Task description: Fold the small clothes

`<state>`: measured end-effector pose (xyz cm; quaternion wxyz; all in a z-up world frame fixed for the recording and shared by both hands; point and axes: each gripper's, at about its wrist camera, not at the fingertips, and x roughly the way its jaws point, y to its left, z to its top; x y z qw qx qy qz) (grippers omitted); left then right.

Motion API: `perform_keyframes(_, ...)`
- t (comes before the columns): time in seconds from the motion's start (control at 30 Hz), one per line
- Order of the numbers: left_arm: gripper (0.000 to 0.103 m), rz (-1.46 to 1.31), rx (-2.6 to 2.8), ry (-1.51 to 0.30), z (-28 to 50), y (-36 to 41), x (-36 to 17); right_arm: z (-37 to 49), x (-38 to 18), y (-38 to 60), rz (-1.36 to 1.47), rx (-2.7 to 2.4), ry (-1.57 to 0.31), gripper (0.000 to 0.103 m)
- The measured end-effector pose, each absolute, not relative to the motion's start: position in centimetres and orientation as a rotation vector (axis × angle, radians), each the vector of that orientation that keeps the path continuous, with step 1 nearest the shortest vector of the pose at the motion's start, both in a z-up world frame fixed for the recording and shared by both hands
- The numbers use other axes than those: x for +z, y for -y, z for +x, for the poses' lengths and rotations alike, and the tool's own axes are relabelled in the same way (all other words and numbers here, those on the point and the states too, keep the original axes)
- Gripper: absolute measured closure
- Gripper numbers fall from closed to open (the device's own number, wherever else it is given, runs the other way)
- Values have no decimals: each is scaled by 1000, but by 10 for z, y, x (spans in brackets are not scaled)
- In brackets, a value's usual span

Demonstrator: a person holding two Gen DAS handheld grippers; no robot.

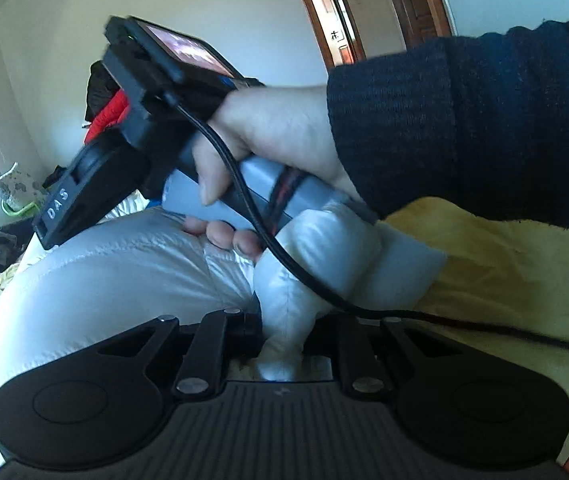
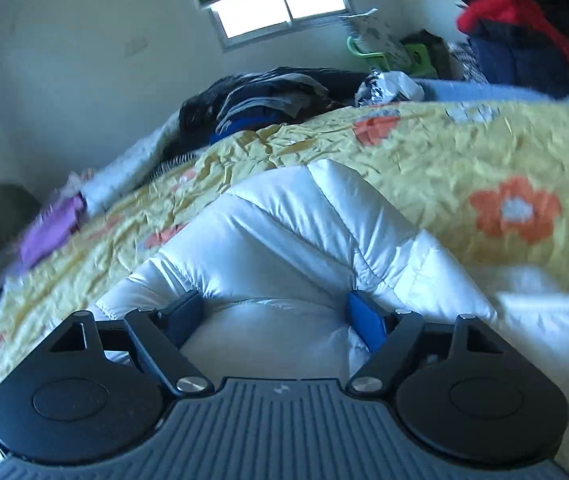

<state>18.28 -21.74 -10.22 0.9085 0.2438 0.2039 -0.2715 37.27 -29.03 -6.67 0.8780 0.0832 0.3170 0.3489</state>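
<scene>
A white puffer jacket (image 2: 284, 240) lies across the centre of both views on a yellow floral bedspread (image 2: 484, 168). It looks light, puffy and slippery; quilted seams or edges give surer hold. The left gripper (image 1: 280, 344), lower centre, is clamped on a bunched fold. The right gripper (image 2: 276, 320) has jaws apart, pressing into the padding. "DAS" is printed on the right gripper's body, left of the left view.

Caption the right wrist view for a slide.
Open right gripper pressing its blue fingers into a white puffer jacket on a yellow floral bedspread.
</scene>
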Motion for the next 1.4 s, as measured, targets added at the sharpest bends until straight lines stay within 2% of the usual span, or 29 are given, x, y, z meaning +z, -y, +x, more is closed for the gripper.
perform_keyframes(0.37,91,451,-556,-423,185,207,-100,387,-92,298,262,753,-698,24)
perform_keyframes(0.5,86,481,-538,-400,167,209,-100,383,-90,299,274,734,-689,24)
perform_keyframes(0.57,79,560,-532,-362,155,209,-99,381,-85,302,288,729,-694,23)
perform_keyframes(0.67,46,577,-528,-281,129,192,-87,379,-65,318,371,687,-738,22)
perform_keyframes(0.7,27,557,-516,-254,122,182,-82,377,-55,326,420,681,-732,21)
perform_keyframes(0.73,25,529,-504,-232,115,171,-75,374,-44,333,459,687,-715,20)
perform_keyframes(0.8,25,461,-491,-205,105,148,-55,365,-14,338,465,714,-663,19)
perform_keyframes(0.93,25,399,-362,-174,126,114,-27,352,39,310,374,834,-563,3)
perform_keyframes(1.03,27,387,-254,-268,176,105,-25,363,54,264,304,922,-554,3)
perform_keyframes(1.1,27,345,-310,-346,203,104,-27,381,47,230,200,928,-593,6)
perform_keyframes(1.17,27,329,-394,-376,220,108,-36,403,26,200,33,890,-657,23)
perform_keyframes(1.3,26,269,-439,-449,237,108,-53,430,-19,194,-62,824,-727,31)
perform_keyframes(1.4,26,259,-474,-473,247,110,-61,437,-47,208,-47,765,-737,29)
